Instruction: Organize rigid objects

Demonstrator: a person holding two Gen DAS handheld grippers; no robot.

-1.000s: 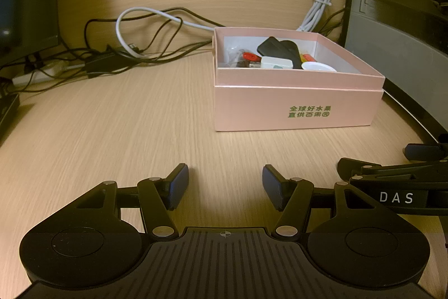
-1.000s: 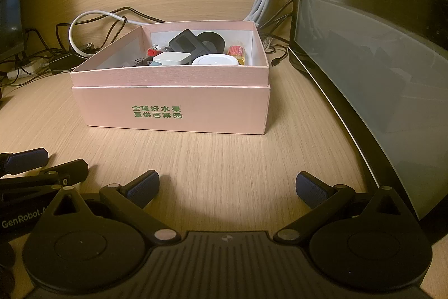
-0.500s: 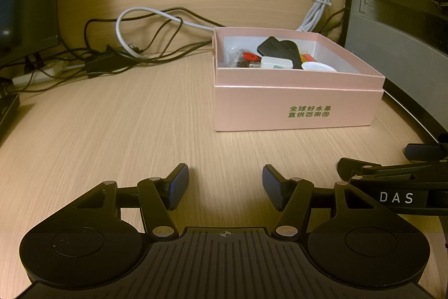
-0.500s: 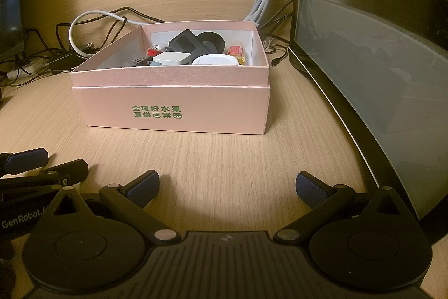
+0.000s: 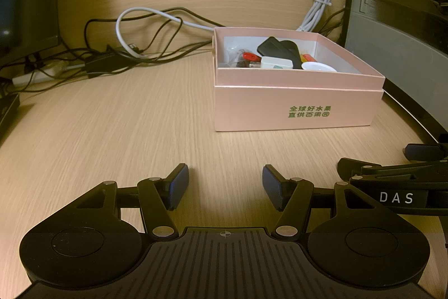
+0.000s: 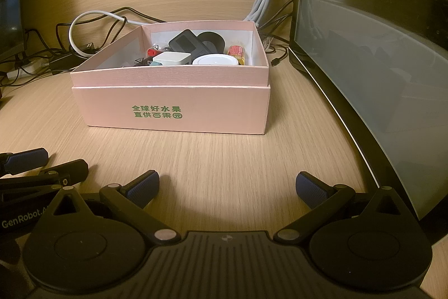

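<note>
Square pink cardboard box (image 6: 173, 105) holds small plastic objects on woodgrain table (image 6: 224, 159).

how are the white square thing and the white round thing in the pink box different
The white square block has flat sides and rounded corners; the white round disc is a low circle. The block lies left of the disc and shows a teal patch. Both are white and lie near the pink box's front wall.

The light wood-grain surface (image 5: 117, 131) carried a pink cardboard box with green lettering (image 5: 296, 105) at two o'clock, and tangled black and white cables (image 5: 134, 46) at eleven o'clock.
</note>
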